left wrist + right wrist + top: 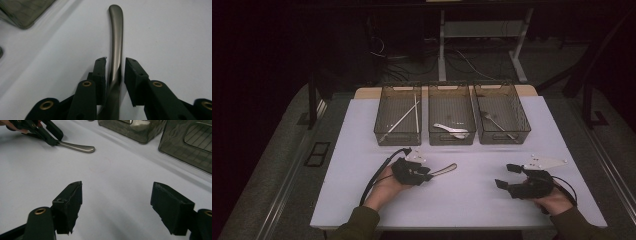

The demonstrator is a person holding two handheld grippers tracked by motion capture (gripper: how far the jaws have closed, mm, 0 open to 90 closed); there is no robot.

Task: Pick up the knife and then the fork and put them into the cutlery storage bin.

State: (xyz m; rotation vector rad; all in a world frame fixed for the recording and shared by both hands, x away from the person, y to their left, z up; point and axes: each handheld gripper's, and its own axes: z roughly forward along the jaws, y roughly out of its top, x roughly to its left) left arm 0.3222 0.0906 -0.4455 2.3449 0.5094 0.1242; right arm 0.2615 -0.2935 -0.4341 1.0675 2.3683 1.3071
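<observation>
A brushed-metal utensil handle [445,170] [117,40] [78,147] lies flat on the white table [462,205], pointing right. My left gripper [428,176] [115,67] is low over the table with the handle running between its jaws. Narrow gaps show on either side of the metal, so the pads do not press on it and the gripper is open. The utensil's working end is hidden under the gripper. My right gripper [506,176] [116,205] rests at the right of the table, open wide with nothing between its fingers.
Three clear grey bins stand in a row at the back. The left bin [401,86] holds chopsticks [404,117], the middle bin [451,86] white spoons [452,130], the right bin [499,85] a fork [494,121]. Bare tabletop lies between the two grippers.
</observation>
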